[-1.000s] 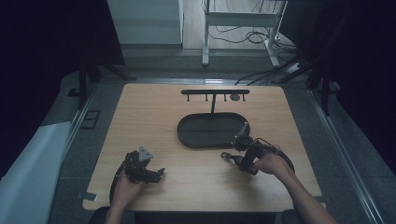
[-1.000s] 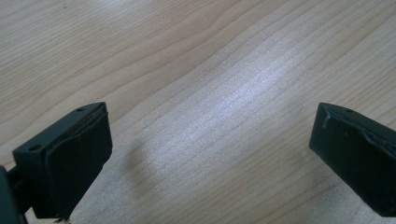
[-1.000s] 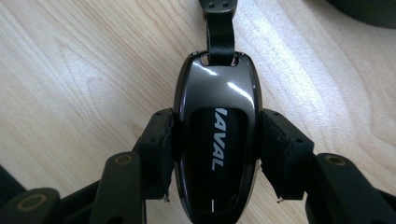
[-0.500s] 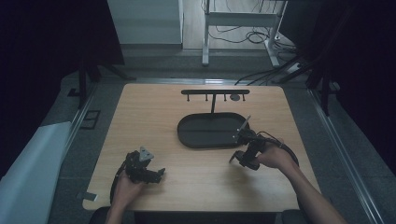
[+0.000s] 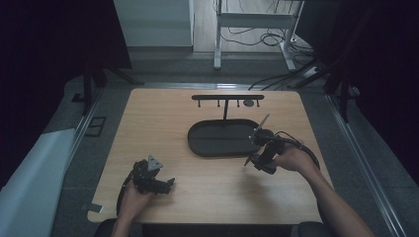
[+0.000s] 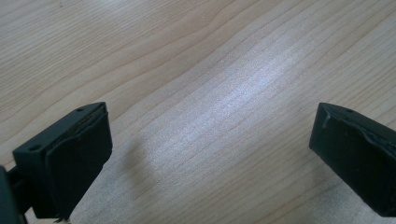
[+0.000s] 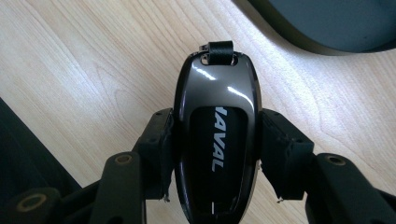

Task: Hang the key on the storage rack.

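Note:
A glossy dark car key fob (image 7: pixel 215 135) with white lettering and a small strap loop at its tip sits lengthwise between the jaws of my right gripper (image 7: pixel 215 140), which is shut on its sides. The fob hangs a little above the wooden table. In the high view my right gripper (image 5: pixel 253 160) is just off the right end of a black oval tray (image 5: pixel 207 145). My left gripper (image 6: pixel 210 144) stands open over bare wood with nothing between its pads; in the high view the left gripper (image 5: pixel 167 184) rests near the table's front left.
A black rack with several small hooks (image 5: pixel 227 98) stands behind the tray on a thin post. The tray's curved rim (image 7: pixel 299 42) lies close beyond the fob. A cable loops behind my right hand. The table's front edge is near my left hand.
My right gripper has risen from the table with the key fob in it and drifted slightly toward the tray. The left gripper has stayed put.

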The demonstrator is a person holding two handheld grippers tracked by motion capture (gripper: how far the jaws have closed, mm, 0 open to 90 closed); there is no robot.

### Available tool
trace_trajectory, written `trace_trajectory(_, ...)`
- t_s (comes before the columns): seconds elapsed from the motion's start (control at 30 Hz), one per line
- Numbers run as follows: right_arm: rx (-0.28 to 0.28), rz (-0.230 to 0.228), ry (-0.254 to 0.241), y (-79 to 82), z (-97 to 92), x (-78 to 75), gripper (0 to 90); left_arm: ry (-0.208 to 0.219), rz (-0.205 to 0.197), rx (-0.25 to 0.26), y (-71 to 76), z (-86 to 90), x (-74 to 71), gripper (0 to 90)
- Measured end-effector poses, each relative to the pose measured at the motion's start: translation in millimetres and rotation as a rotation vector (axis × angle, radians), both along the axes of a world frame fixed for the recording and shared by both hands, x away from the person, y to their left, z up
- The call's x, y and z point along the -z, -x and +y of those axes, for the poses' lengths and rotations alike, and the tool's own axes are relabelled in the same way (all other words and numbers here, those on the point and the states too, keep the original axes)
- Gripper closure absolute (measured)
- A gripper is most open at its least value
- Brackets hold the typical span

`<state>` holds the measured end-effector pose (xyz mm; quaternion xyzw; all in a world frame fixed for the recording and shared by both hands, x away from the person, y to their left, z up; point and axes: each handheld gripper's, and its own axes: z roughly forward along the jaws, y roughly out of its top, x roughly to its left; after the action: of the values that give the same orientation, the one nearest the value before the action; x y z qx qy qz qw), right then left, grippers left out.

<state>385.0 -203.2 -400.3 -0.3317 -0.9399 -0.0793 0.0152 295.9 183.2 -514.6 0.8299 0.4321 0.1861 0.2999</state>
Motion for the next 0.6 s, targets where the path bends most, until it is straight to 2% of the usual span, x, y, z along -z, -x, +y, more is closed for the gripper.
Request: trace_trajectory(0.6,0.029,-0.009,-0.029,-14.5,-6.4,-26.0,49.2,-0.005,0.004,0.001,-0.8,0.1,0.6,0.0)
